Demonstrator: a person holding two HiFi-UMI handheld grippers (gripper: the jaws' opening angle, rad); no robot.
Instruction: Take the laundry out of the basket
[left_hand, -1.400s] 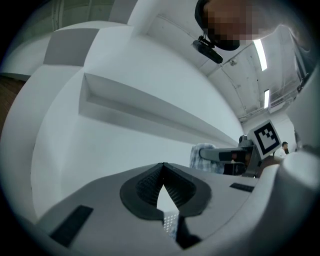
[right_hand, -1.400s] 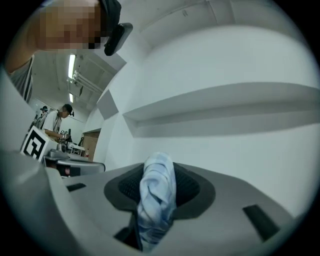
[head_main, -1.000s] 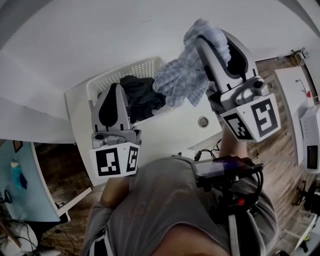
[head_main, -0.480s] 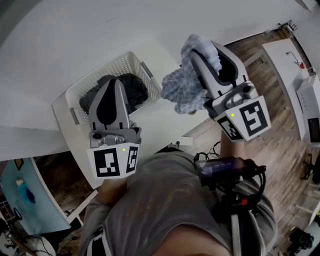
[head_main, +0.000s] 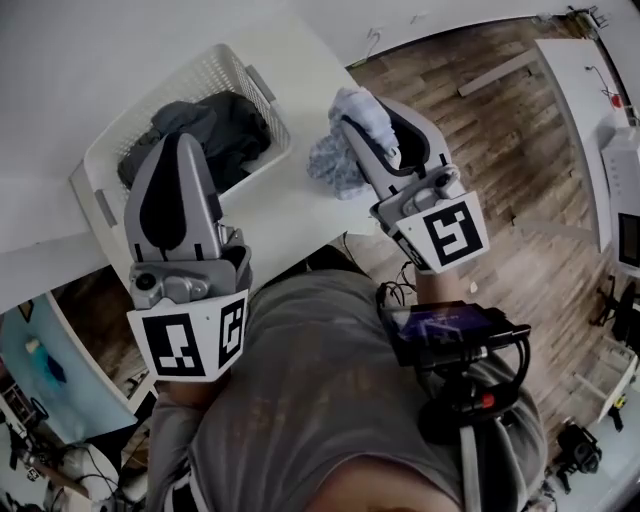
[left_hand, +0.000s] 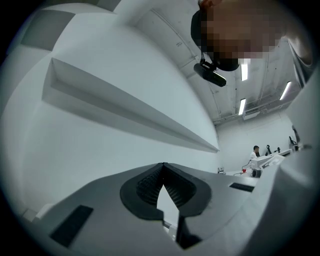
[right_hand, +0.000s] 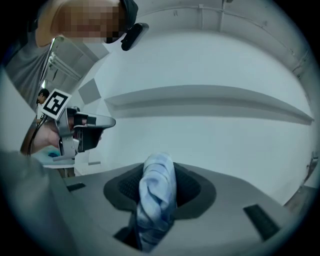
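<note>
A white table (head_main: 285, 205) fills the upper left, its right edge giving onto open wood-plank floor (head_main: 500, 140). On the table stands a white plastic basket (head_main: 110, 160) with lattice walls, holding a crumpled heap of dark laundry (head_main: 215, 125). My left gripper (head_main: 178, 150) hovers over the basket's near rim, its ribbed jaws closed tip to tip on nothing. My right gripper (head_main: 362, 122) is clenched on a soft, pale blue checked cloth (head_main: 335, 155). The cloth is bunched into folds, outside the basket, above the table's right edge. Whether its hanging end touches the tabletop, I cannot tell.
</note>
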